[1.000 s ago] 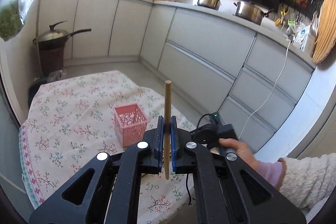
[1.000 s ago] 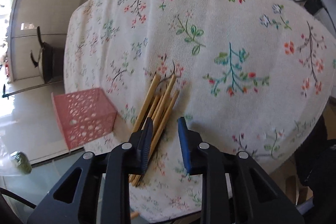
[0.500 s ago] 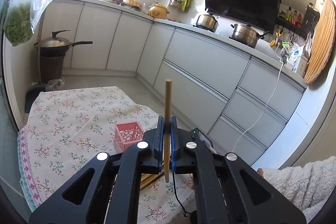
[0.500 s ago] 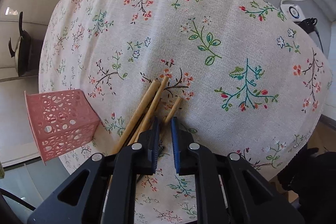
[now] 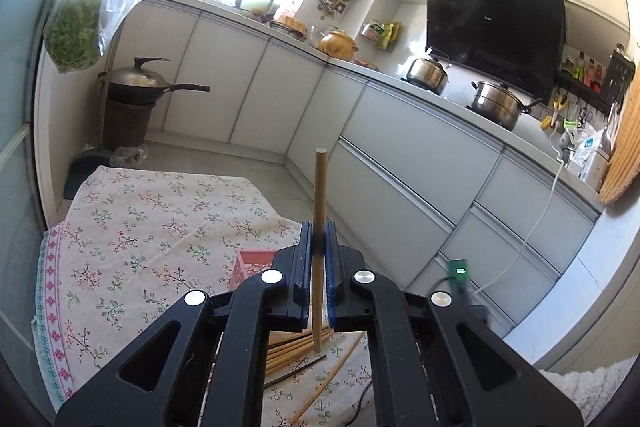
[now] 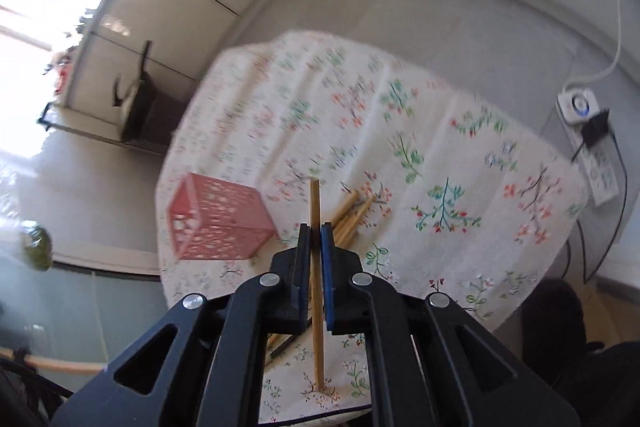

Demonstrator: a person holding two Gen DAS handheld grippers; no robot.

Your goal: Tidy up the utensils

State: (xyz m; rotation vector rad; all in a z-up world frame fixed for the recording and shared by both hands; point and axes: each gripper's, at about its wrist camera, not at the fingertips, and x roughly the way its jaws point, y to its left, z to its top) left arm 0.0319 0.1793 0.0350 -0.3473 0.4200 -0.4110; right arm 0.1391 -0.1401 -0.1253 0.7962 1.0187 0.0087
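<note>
My left gripper (image 5: 316, 241) is shut on a wooden chopstick (image 5: 319, 195) that stands upright between its blue pads, high above the floral tablecloth (image 5: 160, 223). My right gripper (image 6: 315, 241) is shut on another chopstick (image 6: 315, 203), lifted off the cloth. A pile of chopsticks (image 6: 352, 213) lies on the floral tablecloth (image 6: 440, 187) just right of a pink perforated basket (image 6: 218, 219). In the left wrist view the pile of chopsticks (image 5: 296, 349) shows below the jaws and the pink basket (image 5: 252, 263) is partly hidden behind the left finger.
Grey kitchen cabinets (image 5: 400, 155) run behind the table with pots on the counter. A wok on a dark stand (image 5: 132, 95) sits at the left. A power strip with cables (image 6: 588, 131) lies on the floor right of the table. A fluffy sleeve (image 5: 588, 387) shows at lower right.
The right gripper closed on one chopstick from the pile and lifted it off the cloth, tilting up. The left gripper kept its chopstick, rising and rolling a little early on.
</note>
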